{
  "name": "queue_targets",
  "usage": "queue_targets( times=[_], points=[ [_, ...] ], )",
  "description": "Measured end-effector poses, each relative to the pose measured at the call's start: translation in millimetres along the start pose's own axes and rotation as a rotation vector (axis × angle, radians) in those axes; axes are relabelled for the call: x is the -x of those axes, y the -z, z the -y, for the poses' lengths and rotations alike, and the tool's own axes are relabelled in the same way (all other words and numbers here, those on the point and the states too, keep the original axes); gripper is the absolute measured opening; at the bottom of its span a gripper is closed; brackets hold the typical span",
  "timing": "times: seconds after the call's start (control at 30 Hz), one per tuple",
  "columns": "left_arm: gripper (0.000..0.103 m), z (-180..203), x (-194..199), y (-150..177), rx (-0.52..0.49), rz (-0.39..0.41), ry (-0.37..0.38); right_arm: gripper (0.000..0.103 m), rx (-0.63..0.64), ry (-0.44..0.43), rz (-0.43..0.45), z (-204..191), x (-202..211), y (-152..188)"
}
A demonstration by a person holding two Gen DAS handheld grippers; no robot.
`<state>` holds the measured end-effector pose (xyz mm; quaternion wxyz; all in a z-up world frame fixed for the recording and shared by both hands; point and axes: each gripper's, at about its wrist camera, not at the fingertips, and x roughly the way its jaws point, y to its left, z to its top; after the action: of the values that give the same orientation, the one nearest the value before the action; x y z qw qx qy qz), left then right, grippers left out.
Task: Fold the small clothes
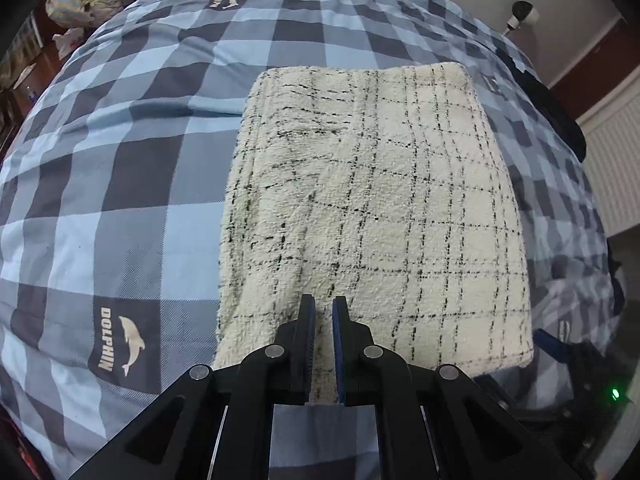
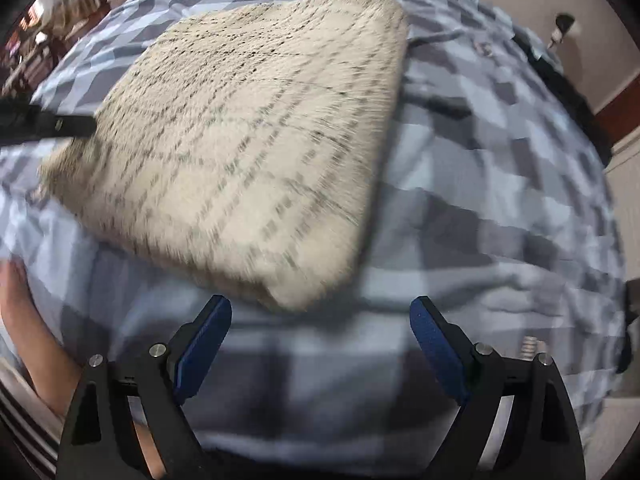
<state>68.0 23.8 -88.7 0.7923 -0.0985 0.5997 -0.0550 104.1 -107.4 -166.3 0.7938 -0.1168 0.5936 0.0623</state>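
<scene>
Between the left gripper's (image 1: 323,308) nearly closed jaws sits the cream garment's (image 1: 372,208) near edge.

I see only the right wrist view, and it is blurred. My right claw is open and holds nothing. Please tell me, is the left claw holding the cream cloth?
Observer: Yes. The left claw is shut on the near edge of the cream checked cloth.
Operator: Is the cloth folded already?
Observer: It lies as a neat, thick rectangle on the blue checked bedcover, so it looks folded.
Operator: What can you read there?
Observer: A dolphin logo on the bedcover, left of the cloth.
</scene>
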Motion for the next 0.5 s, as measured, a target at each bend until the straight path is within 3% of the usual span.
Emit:
queue_targets(
  times=[0.03, 0.07, 0.1, 0.17, 0.33, 0.4, 0.5],
  points=[
    [0.007, 1.2, -3.3, 0.2, -0.004, -0.008, 0.004, 0.088, -0.015, -0.001, -0.003, -5.9, -4.3, -2.3],
    [0.007, 0.9, -7.6, -0.6, -0.003, -0.018, 0.011, 0.073, -0.029, -0.007, 0.0, -6.3, -8.3, -4.9],
    [0.007, -1.9, -11.9, 2.8, -0.001, -0.029, 0.016, 0.026, -0.038, -0.013, -0.004, -5.9, -13.2, -7.0],
    [0.007, -2.3, -23.3, 3.0, 0.003, -0.058, 0.019, 0.023, -0.061, 0.009, -0.062, -1.0, -23.6, -7.7],
    [0.007, -14.4, -28.0, -2.1, 0.059, -0.082, 0.047, 0.012, -0.2, -0.091, -0.184, 38.7, -31.0, 8.4],
    [0.007, -25.3, -17.4, -3.5, 0.101, -0.078, 0.051, 0.002, -0.224, -0.024, -0.233, 49.4, -31.7, 18.8],
    [0.007, -48.2, 13.2, -5.1, 0.168, -0.019, 0.014, 0.002, -0.295, -0.032, -0.208, 70.7, -15.4, 29.1]
  ],
)
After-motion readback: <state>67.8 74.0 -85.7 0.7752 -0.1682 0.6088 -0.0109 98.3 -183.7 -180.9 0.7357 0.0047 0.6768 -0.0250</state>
